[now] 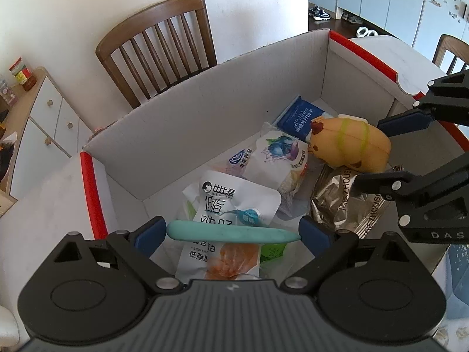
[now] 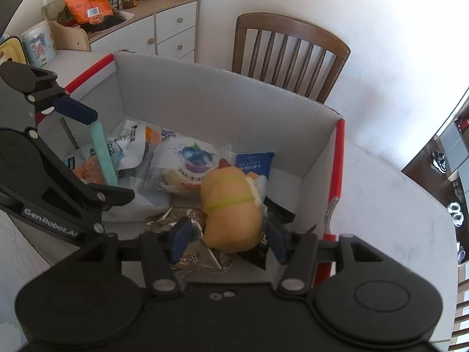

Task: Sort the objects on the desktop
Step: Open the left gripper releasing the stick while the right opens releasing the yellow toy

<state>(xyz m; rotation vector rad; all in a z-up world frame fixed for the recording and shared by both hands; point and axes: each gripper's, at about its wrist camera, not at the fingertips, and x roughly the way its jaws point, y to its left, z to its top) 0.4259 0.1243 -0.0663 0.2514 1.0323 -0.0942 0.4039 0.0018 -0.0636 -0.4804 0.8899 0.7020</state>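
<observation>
A white cardboard box with red edges [image 1: 187, 135] [image 2: 222, 111] stands on the table and holds several snack packets. My left gripper [image 1: 231, 234] is over the box's near end with a teal pen-like stick [image 1: 231, 234] [image 2: 102, 155] clamped lengthwise between its blue pads. My right gripper [image 2: 227, 236] hangs over the box's right end with a yellow plush toy with green bands [image 2: 231, 214] [image 1: 351, 143] between its pads; the pads stand slightly apart from the toy's sides, and the toy looks blurred.
In the box lie a white packet with orange print [image 1: 228, 214], a blueberry bread packet [image 2: 187, 167], a dark blue packet [image 2: 252, 164] and a foil packet [image 1: 346, 202]. A wooden chair [image 2: 293, 52] stands behind the box. A white sideboard [image 2: 164, 29] stands at the wall.
</observation>
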